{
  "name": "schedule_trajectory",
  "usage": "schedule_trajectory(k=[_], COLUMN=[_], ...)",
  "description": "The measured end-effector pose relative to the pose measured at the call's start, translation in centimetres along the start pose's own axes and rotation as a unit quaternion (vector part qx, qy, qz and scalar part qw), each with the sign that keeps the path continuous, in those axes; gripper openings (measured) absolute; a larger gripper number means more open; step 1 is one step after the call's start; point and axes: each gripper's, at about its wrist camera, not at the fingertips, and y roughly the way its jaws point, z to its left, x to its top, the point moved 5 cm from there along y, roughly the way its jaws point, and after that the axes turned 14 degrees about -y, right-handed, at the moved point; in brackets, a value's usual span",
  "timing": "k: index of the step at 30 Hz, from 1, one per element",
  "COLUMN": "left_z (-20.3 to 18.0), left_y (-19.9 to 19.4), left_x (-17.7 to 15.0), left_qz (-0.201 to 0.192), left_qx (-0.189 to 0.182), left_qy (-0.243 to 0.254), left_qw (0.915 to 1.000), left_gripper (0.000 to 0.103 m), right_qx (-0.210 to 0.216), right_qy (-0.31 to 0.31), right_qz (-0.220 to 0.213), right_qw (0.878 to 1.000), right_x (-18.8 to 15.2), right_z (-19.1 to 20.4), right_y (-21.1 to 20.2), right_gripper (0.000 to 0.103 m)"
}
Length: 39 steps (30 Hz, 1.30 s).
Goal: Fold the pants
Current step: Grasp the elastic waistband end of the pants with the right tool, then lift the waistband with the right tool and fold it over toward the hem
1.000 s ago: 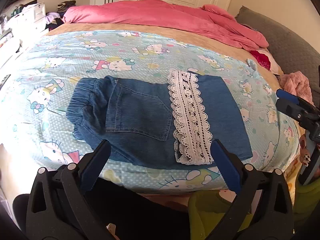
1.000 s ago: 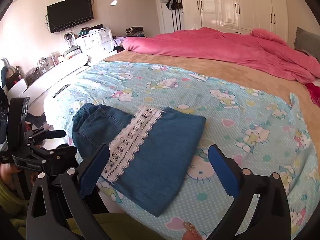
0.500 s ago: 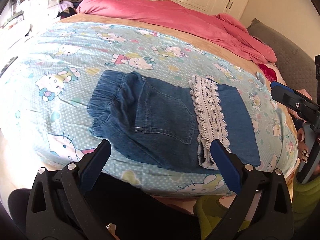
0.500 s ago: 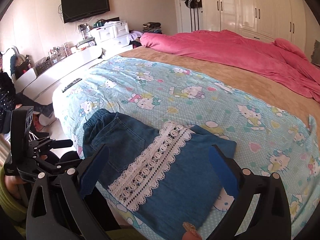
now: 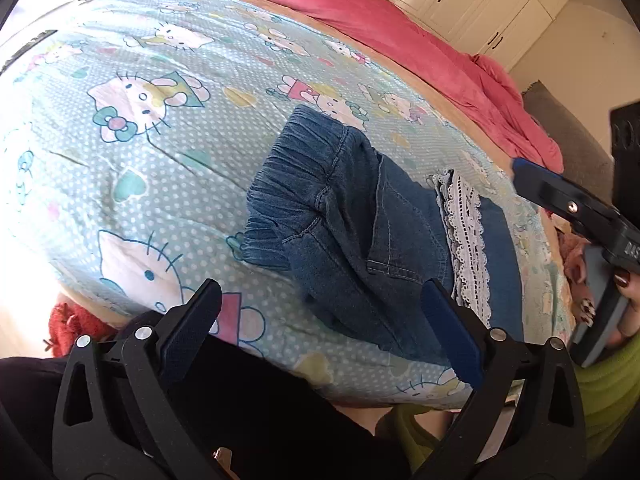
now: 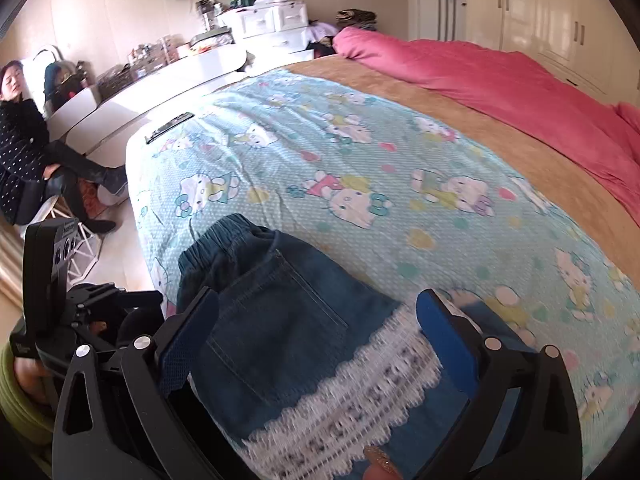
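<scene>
The blue denim pants (image 5: 360, 236) lie folded flat near the front edge of the bed, elastic waistband to the left and a white lace trim band (image 5: 466, 240) across the folded legs. They also show in the right wrist view (image 6: 288, 320) with the lace (image 6: 344, 400) close below the camera. My left gripper (image 5: 320, 320) is open and empty, just in front of the pants' near edge. My right gripper (image 6: 316, 332) is open and empty, low over the pants. The right gripper shows at the right of the left wrist view (image 5: 568, 208).
The bed carries a light blue cartoon-cat sheet (image 5: 160, 120), a tan blanket (image 6: 500, 152) and a pink duvet (image 6: 520, 80) at the back. A person (image 6: 24, 152) sits at the far left by white drawers (image 6: 272, 24). White wardrobes (image 6: 560, 20) stand behind.
Both grippers have swung left and moved closer to the pants. The right gripper has come down low over the lace band. The pants have not moved.
</scene>
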Motion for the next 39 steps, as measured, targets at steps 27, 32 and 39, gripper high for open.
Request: schedule_trajectory(k=[27,32,39], left_z=[0.8,0.5,-1.5], left_y=[2.2,2.0,1.8], left_x=[0.5,0.4,0.2], left_qz=[0.027,0.026,0.024], left_qx=[-0.070,-0.072,-0.084], left_qy=[-0.049,-0.050,-0.044], left_qw=[0.9960,0.9958,0.9952], left_gripper=[0.079,0.084,0.091], right_qx=[0.190,0.207,0.225], right_qy=[-0.067,-0.029,0.007], right_qz=[0.108,0.080,0.015], right_qw=[0.974,0.975,0.974], right_x=[4.7,4.6,3.9], right_z=[5.5,3.5,0.3], right_y=[14.5,12.5,6.9], right_gripper=[0.061,0.034,0.029])
